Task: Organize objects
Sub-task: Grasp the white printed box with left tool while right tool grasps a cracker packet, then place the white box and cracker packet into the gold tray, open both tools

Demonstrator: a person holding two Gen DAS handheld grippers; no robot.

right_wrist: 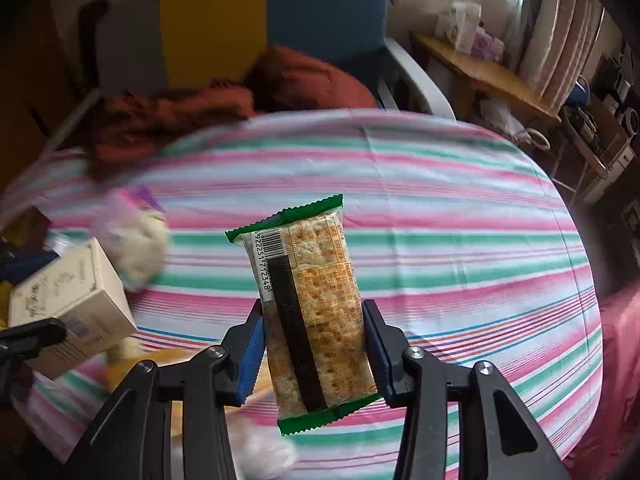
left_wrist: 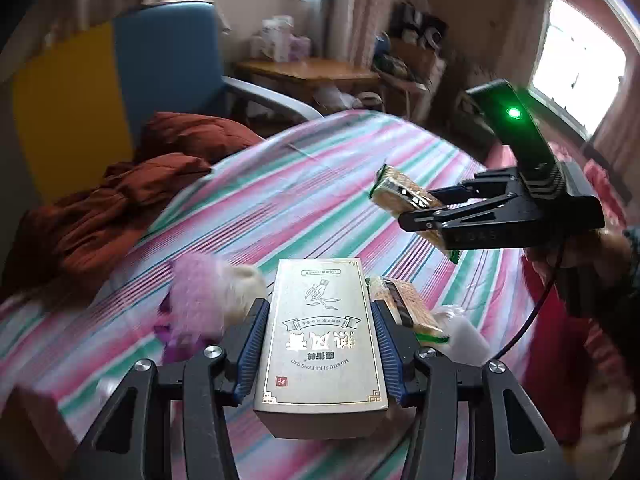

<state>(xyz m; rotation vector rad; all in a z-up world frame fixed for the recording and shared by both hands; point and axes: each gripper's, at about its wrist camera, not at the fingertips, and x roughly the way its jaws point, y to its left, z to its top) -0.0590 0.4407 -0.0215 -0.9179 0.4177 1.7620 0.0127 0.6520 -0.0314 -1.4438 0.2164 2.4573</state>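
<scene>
My left gripper (left_wrist: 318, 308) is shut on a cream box with gold print (left_wrist: 320, 340), blue pads pressed on its long sides, lifted above the striped bed sheet (left_wrist: 280, 200). The same box (right_wrist: 72, 300) shows at the left edge of the right wrist view. My right gripper (right_wrist: 314, 312) is shut on a green-edged cracker packet (right_wrist: 308, 292), held upright over the bed. From the left wrist, that gripper (left_wrist: 424, 208) hangs to the right with the packet (left_wrist: 400, 190) sticking out of it. A second cracker packet (left_wrist: 408, 308) lies on the bed beside the box.
A pink and cream plush toy (left_wrist: 208, 300) lies left of the box, blurred. A rust-red blanket (left_wrist: 120, 208) is bunched at the bed's far left. A blue chair (left_wrist: 168, 64) and a wooden table (left_wrist: 308, 72) stand beyond the bed. A white wrapper (left_wrist: 460, 332) lies by the second packet.
</scene>
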